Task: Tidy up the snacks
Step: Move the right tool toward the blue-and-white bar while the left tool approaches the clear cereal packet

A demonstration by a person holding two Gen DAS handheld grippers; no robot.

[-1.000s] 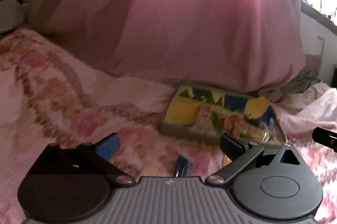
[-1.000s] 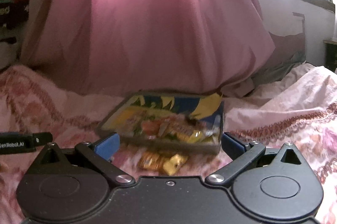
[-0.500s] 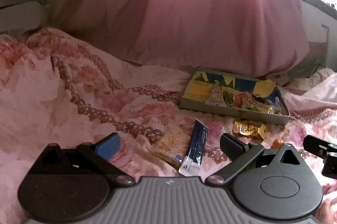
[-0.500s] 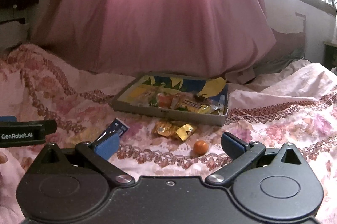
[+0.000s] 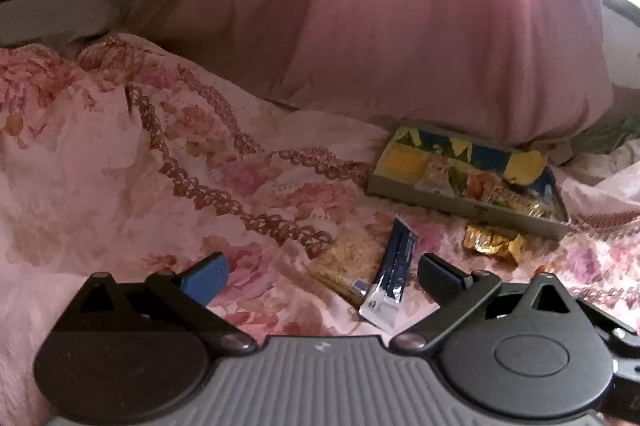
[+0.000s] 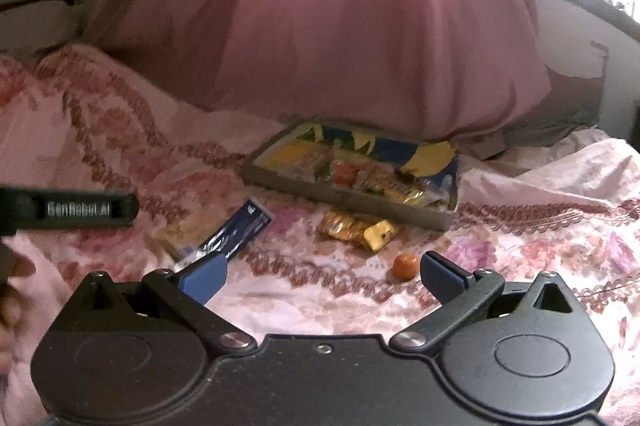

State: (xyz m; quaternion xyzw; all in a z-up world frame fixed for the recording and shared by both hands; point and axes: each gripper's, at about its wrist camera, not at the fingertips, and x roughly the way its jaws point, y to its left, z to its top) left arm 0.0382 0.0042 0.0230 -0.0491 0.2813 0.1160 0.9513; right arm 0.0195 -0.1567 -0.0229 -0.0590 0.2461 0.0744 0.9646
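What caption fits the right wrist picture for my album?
Open right gripper above a floral bedspread, facing a snack tray, gold wrappers, blue packet and small orange ball.

Left hand-held gripper [image 5: 320, 276] and right hand-held gripper [image 6: 320, 272] both gape wide, holding nothing.

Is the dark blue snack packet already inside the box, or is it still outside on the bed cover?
Outside. The dark blue packet lies on the floral bed cover, apart from the box, partly over a yellowish packet.
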